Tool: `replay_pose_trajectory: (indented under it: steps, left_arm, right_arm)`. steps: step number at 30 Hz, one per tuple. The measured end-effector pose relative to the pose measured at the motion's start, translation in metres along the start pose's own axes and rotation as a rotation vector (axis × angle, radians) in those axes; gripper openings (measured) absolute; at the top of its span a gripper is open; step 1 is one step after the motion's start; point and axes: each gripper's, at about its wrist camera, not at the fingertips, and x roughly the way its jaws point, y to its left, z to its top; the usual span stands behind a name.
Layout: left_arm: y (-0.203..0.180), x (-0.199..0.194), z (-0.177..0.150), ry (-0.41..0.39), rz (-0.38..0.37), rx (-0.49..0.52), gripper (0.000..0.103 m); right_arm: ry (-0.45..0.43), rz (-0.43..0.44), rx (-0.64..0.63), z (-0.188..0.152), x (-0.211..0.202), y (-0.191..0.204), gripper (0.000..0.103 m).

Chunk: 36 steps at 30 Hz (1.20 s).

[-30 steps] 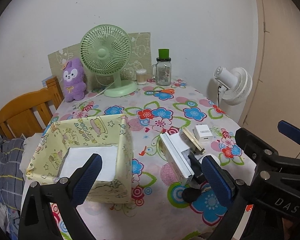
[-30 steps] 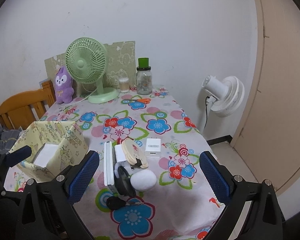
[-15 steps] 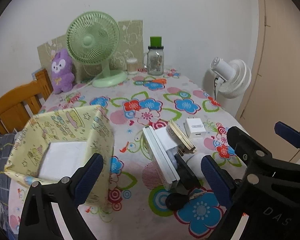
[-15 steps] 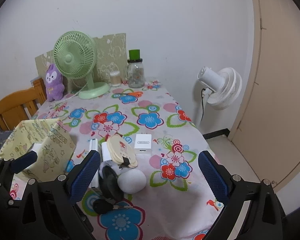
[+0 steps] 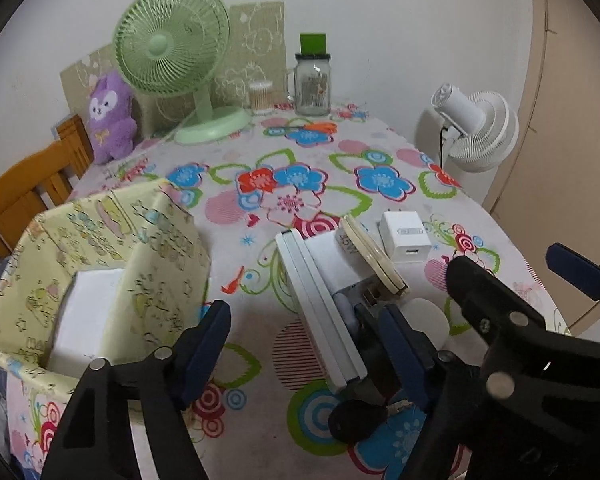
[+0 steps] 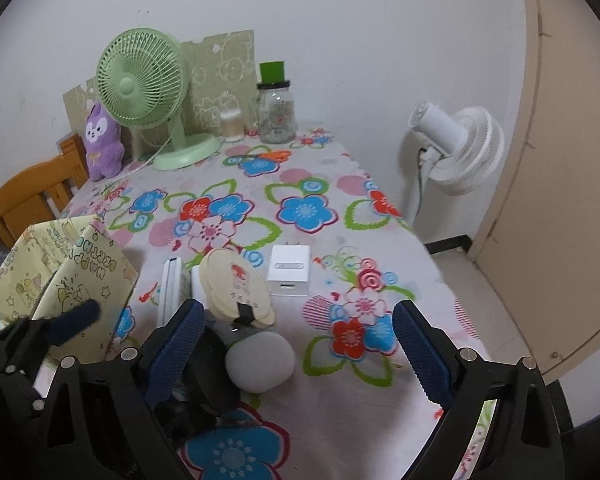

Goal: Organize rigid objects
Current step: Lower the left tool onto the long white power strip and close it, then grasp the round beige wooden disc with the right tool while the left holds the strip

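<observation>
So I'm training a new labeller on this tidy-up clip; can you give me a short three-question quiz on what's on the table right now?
1. True or false: the yellow box already holds something white.
2. Which thing lies nearest the white charger: (a) the purple plush, (b) the round cream compact, (c) the glass jar?
3. Fill in: the right gripper hovers with open jaws over a white, rounded ____.

Key: 1 true; 2 b; 3 case.
</observation>
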Motion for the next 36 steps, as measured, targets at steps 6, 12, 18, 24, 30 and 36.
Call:
replay_pose_trajectory:
  steps: [6, 12, 18, 24, 30, 36]
  left_arm:
    - [0.000, 0.010, 0.002, 0.003, -0.003, -0.012, 0.074]
    - [0.001, 0.015, 0.003, 0.028, -0.009, -0.003, 0.064]
    - [0.006, 0.028, 0.005, 0.063, -0.030, -0.012, 0.051]
    - [0.013, 0.041, 0.009, 0.078, -0.031, -0.041, 0.051]
    - [0.013, 0.047, 0.011, 0.075, -0.022, -0.027, 0.053]
    - [0.009, 0.050, 0.012, 0.072, -0.031, -0.012, 0.046]
  right_arm:
    - [0.023, 0.011, -0.017, 0.004, 0.015, 0.006, 0.096]
    - [0.043, 0.026, -0.049, 0.008, 0.027, 0.014, 0.093]
    - [0.065, 0.041, -0.075, 0.011, 0.041, 0.023, 0.090]
    - [0.105, 0.068, -0.077, 0.015, 0.061, 0.030, 0.081]
    - [0.188, 0.154, -0.027, 0.015, 0.085, 0.029, 0.051]
    - [0.186, 0.138, -0.010, 0.013, 0.088, 0.027, 0.023]
